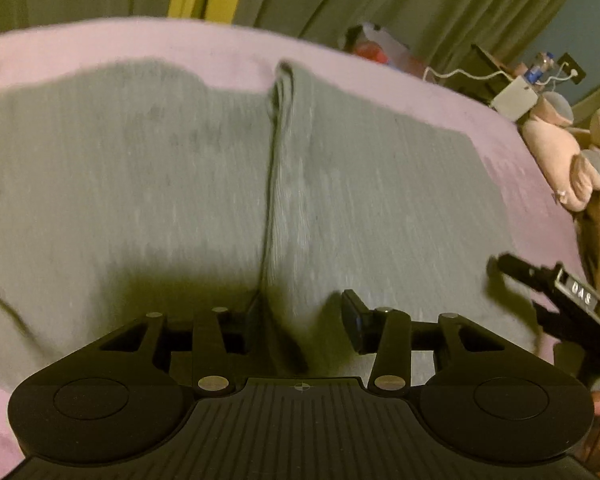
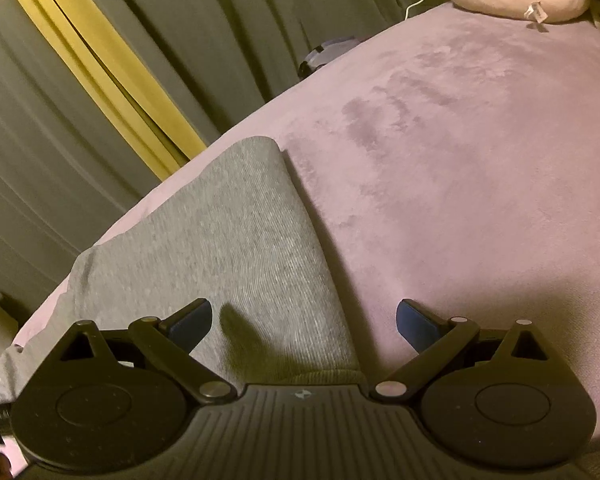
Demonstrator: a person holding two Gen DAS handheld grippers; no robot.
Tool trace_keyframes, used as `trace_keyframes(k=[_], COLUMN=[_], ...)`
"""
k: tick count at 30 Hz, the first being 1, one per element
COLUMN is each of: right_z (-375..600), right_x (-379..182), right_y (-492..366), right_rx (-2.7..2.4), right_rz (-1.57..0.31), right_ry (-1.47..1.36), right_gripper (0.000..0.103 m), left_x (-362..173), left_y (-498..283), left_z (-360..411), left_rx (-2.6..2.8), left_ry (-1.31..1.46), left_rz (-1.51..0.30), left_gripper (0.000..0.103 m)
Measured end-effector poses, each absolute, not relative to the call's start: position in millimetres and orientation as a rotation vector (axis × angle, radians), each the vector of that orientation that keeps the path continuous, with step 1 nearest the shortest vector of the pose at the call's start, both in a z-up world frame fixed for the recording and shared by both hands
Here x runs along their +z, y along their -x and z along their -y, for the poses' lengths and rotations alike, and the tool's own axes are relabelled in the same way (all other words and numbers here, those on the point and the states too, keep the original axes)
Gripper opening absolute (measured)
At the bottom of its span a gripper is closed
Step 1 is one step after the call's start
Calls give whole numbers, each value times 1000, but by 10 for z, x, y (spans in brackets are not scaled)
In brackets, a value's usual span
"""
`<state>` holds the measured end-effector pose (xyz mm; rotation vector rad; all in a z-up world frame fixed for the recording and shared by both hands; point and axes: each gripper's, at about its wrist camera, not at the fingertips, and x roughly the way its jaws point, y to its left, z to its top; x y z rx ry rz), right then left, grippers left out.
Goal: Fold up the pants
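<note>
Grey ribbed pants [image 1: 160, 184] lie spread flat on a pink blanket [image 1: 100, 44], with a raised lengthwise fold [image 1: 278, 152] down the middle. My left gripper [image 1: 300, 326] hovers low over the near end of that fold. Its jaws stand apart with the ridge between them and its right pad clear of the cloth. One of the fingers [image 1: 516, 270] of the right gripper shows at the pants' right edge. In the right wrist view my right gripper [image 2: 304, 320] is wide open over the pants' [image 2: 228, 240] right-hand edge, holding nothing.
Grey-green curtains [image 2: 80, 140] with a yellow strip [image 2: 100, 64] hang behind the bed. Pink plush toys [image 1: 560, 160] lie at the right end of the blanket [image 2: 460, 152]. A white charger with cables [image 1: 516, 98] and clutter sit beyond the bed's far edge.
</note>
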<state>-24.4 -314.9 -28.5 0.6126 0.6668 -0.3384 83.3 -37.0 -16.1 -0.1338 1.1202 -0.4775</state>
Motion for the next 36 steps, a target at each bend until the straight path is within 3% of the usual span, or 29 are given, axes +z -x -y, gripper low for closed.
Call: trace_keyframes(k=[7, 13, 14, 16, 20, 22, 24, 25, 26, 36], right_z=[3086, 3011, 2987, 2884, 2539, 2380, 2247, 2192, 2158, 2104], right_x=[-295, -277, -253, -166, -35, -78, -169, -215, -248, -184], right_y=[208, 193, 216, 301, 420, 347, 234, 193, 189, 378], right_rx=[-349, -352, -352, -361, -272, -236, -247, -252, -247, -224], right_rz=[-688, -704, -688, -622, -501, -566, -680, -735, -763, -782], right_ry=[-562, -511, -498, -443, -304, -254, -171, -134, -120, -145], right_gripper=[99, 99, 99, 99, 99, 99, 88, 73, 67, 64], left_x=[-166, -100, -119, -189, -271, -245, -199, -174, -153, 59], left_y=[-709, -603, -589, -547, -462, -447, -408, -383, -352, -242], left_z=[401, 315, 305, 255, 139, 123, 119, 104, 88, -86], left_rx=[-447, -435, -431, -424, -428, -417, -397, -381, -356, -336], left_ry=[66, 77, 75, 47, 128, 172, 170, 157, 144, 215], left_rz=[-1079, -1042, -1045, -1056, -1014, -1007, -973, -949, -924, -752], left_gripper=[21, 17, 19, 39, 51, 61, 67, 69, 70, 72])
